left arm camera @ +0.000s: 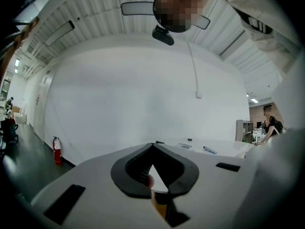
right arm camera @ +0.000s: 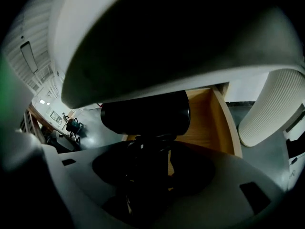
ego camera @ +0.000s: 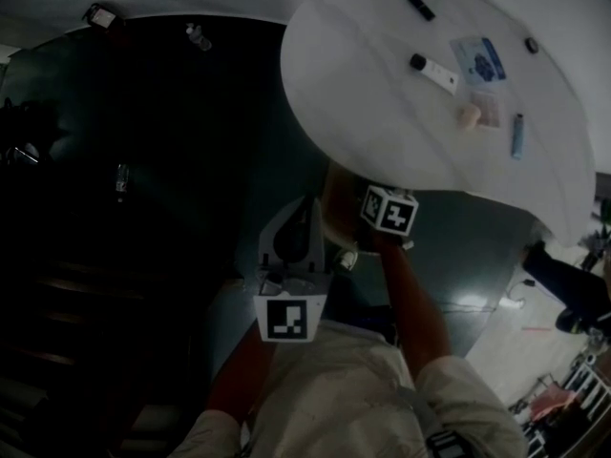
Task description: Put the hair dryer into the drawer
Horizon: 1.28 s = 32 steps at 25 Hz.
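In the right gripper view the black hair dryer (right arm camera: 145, 113) fills the middle, its barrel lying across and its handle running down between the jaws of my right gripper (right arm camera: 150, 149), which is shut on it. Just beyond it is the open wooden drawer (right arm camera: 206, 123), under the white table's underside (right arm camera: 157, 37). The head view shows the right gripper's marker cube (ego camera: 389, 210) at the table's (ego camera: 382, 113) near edge, next to the brown drawer (ego camera: 337, 206). My left gripper (ego camera: 309, 201) is held level to the left, with its tips (left arm camera: 152, 146) together and holding nothing.
On the tabletop lie a white tube with a black cap (ego camera: 434, 70), a blue lighter (ego camera: 516, 136), a blue card (ego camera: 477, 57) and small black items. A ribbed white column (right arm camera: 274, 109) stands right of the drawer. The dark floor (ego camera: 172, 160) lies to the left.
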{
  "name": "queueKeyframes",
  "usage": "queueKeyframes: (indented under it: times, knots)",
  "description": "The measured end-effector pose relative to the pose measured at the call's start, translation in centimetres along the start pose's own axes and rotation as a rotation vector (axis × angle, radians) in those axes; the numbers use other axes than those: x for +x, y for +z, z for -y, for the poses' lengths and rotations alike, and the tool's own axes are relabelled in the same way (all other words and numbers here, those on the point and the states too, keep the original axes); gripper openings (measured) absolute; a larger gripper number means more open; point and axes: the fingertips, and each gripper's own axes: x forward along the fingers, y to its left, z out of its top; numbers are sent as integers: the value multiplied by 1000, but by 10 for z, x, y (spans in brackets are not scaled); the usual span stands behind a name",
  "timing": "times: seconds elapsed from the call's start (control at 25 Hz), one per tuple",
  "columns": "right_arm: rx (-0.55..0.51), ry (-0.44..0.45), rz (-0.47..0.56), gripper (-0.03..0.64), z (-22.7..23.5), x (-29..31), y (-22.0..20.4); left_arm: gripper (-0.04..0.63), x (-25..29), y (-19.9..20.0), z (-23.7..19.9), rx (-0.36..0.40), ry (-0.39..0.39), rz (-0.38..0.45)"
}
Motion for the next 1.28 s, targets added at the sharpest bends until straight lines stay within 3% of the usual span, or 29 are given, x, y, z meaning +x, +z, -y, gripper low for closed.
queueKeyframes:
  times: [0.44,0.8,1.08,1.28]
  knots:
    - [-13,-32,100,252,19,36,-5,0,7,-27,-6,9,-7,-58]
    - [41,-75,82,252,36,63,-16,0,13,-35,-5,21,-16,-74]
    - [79,-90,0,252,47,84,-38,1,16,-41,-2,34,-30,-91]
    - [0,-129,1,253,50,86,-38,0,14,-42,-2,42,-32,-100]
